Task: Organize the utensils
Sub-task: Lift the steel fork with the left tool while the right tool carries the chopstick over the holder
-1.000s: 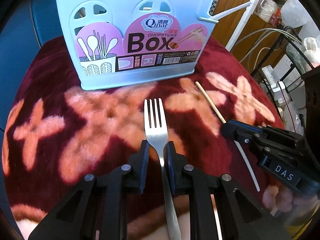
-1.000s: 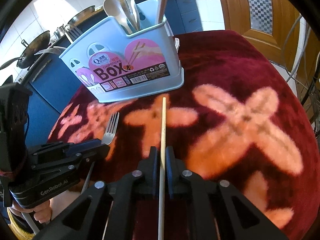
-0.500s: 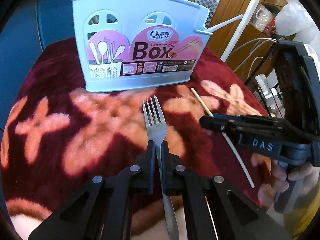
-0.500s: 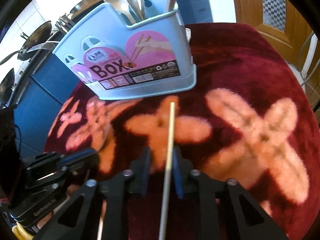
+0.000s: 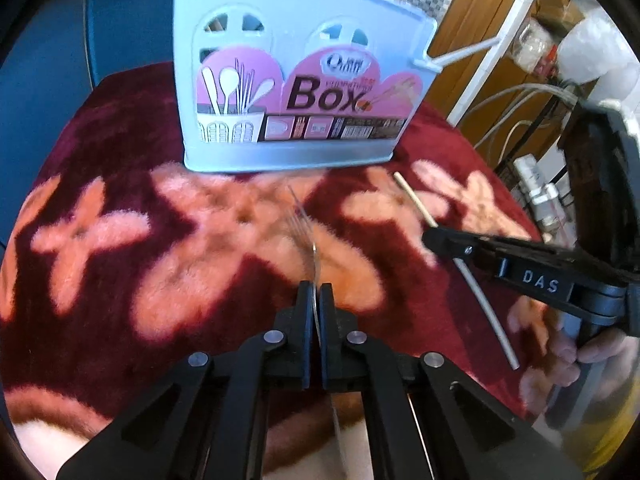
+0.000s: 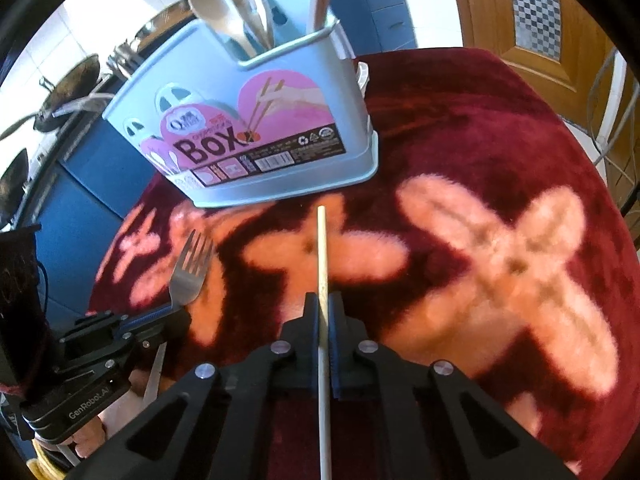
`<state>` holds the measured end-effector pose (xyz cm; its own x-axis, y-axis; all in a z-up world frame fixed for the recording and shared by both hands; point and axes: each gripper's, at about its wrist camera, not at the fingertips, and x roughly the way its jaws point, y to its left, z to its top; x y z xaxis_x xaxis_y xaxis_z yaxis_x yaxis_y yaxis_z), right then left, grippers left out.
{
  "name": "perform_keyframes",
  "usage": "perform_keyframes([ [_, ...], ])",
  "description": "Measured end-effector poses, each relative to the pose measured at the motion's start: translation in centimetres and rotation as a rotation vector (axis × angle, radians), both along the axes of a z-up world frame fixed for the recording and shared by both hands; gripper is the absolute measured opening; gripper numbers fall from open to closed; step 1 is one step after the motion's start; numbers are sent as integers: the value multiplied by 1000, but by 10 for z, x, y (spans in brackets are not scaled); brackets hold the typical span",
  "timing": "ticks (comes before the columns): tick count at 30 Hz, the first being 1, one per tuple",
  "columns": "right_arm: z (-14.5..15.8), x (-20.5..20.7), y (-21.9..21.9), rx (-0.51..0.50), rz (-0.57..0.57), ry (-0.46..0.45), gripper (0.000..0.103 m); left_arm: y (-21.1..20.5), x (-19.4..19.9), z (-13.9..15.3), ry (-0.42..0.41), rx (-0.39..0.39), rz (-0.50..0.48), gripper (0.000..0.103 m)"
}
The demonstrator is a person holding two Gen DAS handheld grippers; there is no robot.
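Observation:
A light blue utensil box (image 5: 296,92) with a pink "Box" label stands upright at the far side of the cloth; it also shows in the right wrist view (image 6: 260,136), holding spoons and chopsticks. My left gripper (image 5: 315,296) is shut on a metal fork (image 5: 310,240), now turned on edge and lifted off the cloth. The fork (image 6: 192,272) shows flat-faced in the right wrist view. My right gripper (image 6: 324,304) is shut on a pale chopstick (image 6: 322,252) pointing at the box; it also shows in the left wrist view (image 5: 416,200).
A dark red cloth with pink flower shapes (image 6: 500,264) covers the table. Blue cabinets (image 5: 48,60) and pans (image 6: 68,92) lie behind the box. A wooden door (image 6: 540,12) and cables (image 5: 520,120) are at the right.
My left gripper closed on the fork, raised it and rolled it on edge. My right gripper closed on the chopstick and both moved a little toward the box.

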<state>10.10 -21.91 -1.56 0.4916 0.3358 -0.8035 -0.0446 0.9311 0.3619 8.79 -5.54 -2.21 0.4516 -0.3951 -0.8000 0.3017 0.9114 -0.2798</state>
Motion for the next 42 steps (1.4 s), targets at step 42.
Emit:
perform_keyframes([
  [42, 142, 32, 2, 122, -69, -667, 6, 36, 74, 161, -629, -193, 219, 0],
])
